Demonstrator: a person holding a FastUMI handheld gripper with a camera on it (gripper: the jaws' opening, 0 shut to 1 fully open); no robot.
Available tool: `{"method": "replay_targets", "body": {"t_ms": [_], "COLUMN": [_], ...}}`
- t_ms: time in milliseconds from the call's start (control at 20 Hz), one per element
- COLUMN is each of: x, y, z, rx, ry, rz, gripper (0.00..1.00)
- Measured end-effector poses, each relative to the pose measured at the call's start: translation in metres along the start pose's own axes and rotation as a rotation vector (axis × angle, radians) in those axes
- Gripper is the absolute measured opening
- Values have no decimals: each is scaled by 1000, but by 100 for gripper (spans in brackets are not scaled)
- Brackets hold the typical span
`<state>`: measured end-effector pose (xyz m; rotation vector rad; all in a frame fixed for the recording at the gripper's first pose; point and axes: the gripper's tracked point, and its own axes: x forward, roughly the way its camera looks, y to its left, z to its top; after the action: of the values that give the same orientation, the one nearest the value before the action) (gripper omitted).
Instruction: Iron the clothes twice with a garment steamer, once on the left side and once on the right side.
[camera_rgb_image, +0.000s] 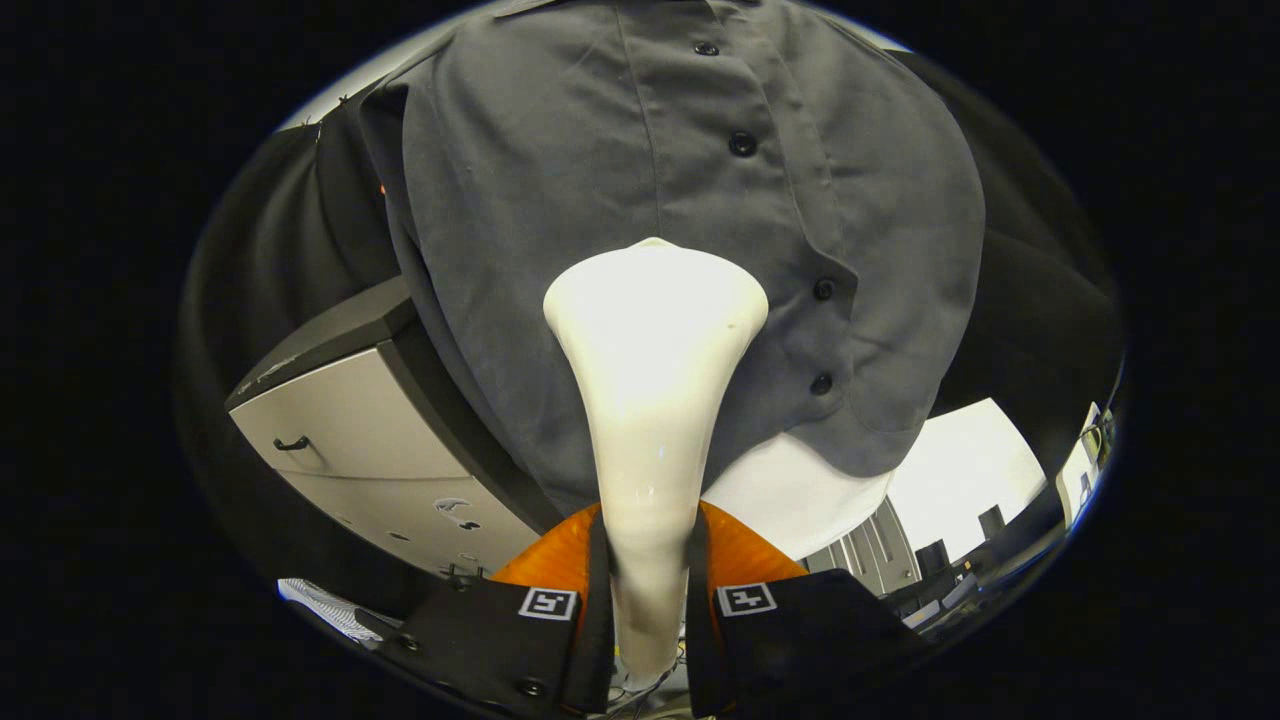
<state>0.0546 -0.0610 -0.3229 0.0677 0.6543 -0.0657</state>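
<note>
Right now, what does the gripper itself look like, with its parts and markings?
The gripper has two flat, blocky fingers side by side. Each finger bears a small square marker with a black pattern on white near its inner edge, and small dark screws sit on the nearer finger. Ahead of the fingers, two rounded orange parts flank the gap. Thin cables run below.

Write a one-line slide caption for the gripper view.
Gripper shut on a white garment steamer, its head held against the front of a hanging grey button-up shirt, beside the button placket.
</note>
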Motion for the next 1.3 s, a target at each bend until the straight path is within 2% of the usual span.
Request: {"method": "replay_targets", "body": {"t_ms": [200,450,1050,1300], "x": [0,-18,-99,-124], "y": [-2,-10,-48,-68], "z": [-12,-4,77,119], "rx": [10,15,39,11], "ry": [23,9,-139,-197], "rz": [2,-1,-24,-49], "gripper": [37,37,37,37]}}
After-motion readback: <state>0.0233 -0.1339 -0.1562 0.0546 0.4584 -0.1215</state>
